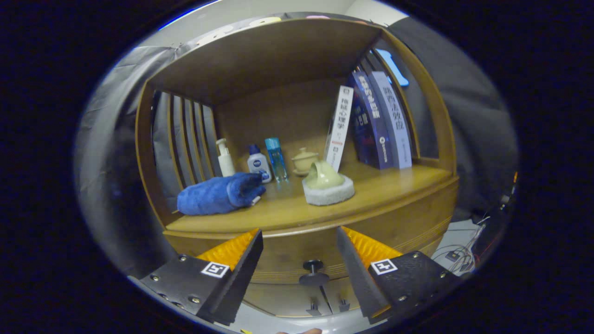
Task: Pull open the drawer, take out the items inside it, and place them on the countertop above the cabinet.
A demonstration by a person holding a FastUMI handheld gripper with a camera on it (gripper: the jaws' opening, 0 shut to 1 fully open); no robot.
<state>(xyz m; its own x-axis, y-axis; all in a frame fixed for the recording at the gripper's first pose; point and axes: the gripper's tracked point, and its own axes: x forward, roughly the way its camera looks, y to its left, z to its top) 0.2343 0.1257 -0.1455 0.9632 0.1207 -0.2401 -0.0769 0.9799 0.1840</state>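
Drawer (pixel 325 260) shut, contents hidden, its knob (pixel 313 271) sitting between the spread fingers of the gripper (pixel 299 241), grasping nothing; countertop (pixel 371 195) above carries a blue towel (pixel 218 195), bottles, books.

The upright white paperback book (pixel 340 127) bore 拖延心理学 on its spine, the pale lavender book (pixel 394 121) 路西法效应. Square black-and-white markers (pixel 215 269) sat on the gripper (pixel 298 232) - fingers spread apart.

Wooden countertop (pixel 371 185), blue towel (pixel 218 195), bottles (pixel 258 163), books (pixel 376 123)
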